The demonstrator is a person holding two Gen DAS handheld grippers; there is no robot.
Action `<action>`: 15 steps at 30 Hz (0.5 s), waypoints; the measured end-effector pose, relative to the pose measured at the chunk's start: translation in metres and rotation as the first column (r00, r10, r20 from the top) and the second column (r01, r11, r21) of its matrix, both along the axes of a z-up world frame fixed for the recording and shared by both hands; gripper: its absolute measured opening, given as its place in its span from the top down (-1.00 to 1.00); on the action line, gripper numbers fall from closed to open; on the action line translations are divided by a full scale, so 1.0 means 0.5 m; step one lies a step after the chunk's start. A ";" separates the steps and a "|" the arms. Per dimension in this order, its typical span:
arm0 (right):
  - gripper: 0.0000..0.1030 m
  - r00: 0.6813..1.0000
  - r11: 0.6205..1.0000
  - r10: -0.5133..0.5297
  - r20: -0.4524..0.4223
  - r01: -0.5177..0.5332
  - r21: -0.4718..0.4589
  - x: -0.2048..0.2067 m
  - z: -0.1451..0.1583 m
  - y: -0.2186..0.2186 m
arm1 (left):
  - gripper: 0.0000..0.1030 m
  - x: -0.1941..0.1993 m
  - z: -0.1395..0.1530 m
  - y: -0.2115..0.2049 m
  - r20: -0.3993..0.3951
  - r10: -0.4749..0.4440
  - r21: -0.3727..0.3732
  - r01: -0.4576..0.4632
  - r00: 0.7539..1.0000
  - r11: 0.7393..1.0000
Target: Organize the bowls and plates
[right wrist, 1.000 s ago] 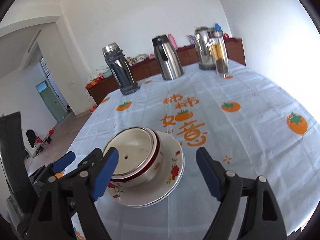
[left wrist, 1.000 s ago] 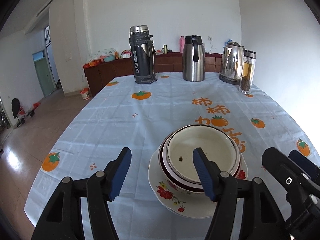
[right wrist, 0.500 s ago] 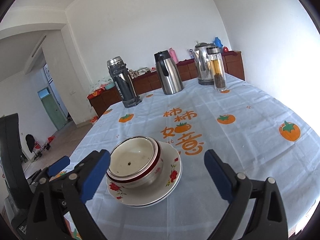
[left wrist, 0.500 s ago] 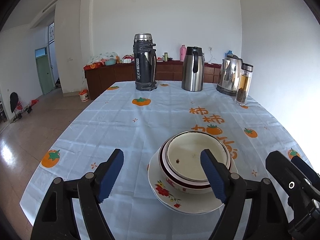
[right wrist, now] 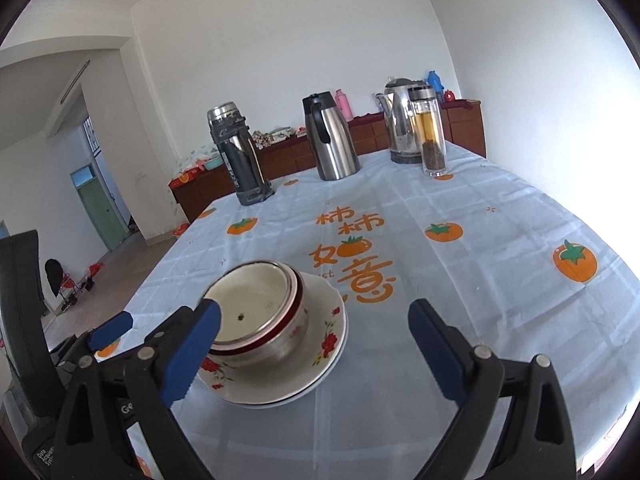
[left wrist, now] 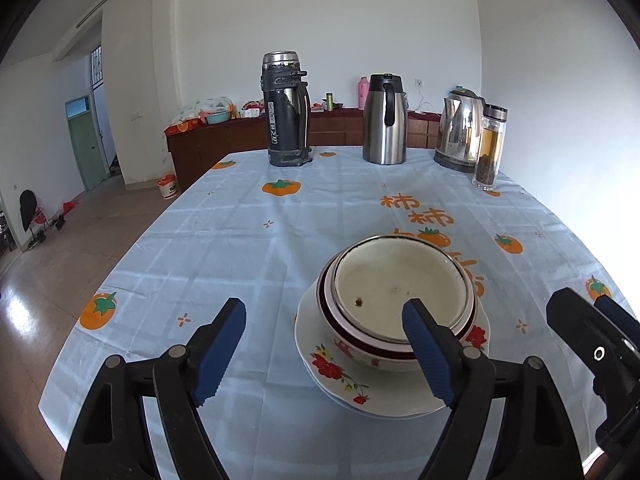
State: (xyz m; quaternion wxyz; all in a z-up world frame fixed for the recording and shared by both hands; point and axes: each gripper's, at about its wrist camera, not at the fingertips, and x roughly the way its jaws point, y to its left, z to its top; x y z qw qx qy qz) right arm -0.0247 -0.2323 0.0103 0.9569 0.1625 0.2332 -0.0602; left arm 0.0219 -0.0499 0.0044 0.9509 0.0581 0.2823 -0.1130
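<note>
While the table (left wrist: 240, 240) under its blue persimmon cloth carries a dark thermos (left wrist: 286, 110), a steel carafe (left wrist: 385, 120), a kettle (left wrist: 460, 132) and a tea bottle (left wrist: 489, 148) along its far edge, the task's things sit near, right of centre: floral plates (left wrist: 360, 384) stacked, with nested bowls (left wrist: 396, 300) on top. Stacking looks finished, as far as I can judge; nothing else loose shows. Both tongs hang empty and spread wide, the left gripper (left wrist: 324, 350) and right gripper (right wrist: 316, 352) short of the stack.
</note>
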 end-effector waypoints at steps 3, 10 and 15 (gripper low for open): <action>-0.87 1.000 1.000 0.003 0.004 -0.003 -0.019 -0.005 -0.010 0.004 | -0.60 -0.003 -0.009 0.001 0.001 -0.002 0.006 0.002 1.000 1.000; -0.88 0.999 0.999 -0.015 0.034 0.017 -0.038 -0.023 -0.026 0.013 | -0.60 -0.021 -0.010 0.005 0.012 -0.008 -0.009 0.009 1.000 1.000; -0.88 0.998 0.998 -0.020 0.057 0.023 -0.060 -0.038 -0.018 0.024 | -0.60 -0.036 -0.003 0.015 0.026 0.006 -0.022 -0.006 1.000 1.000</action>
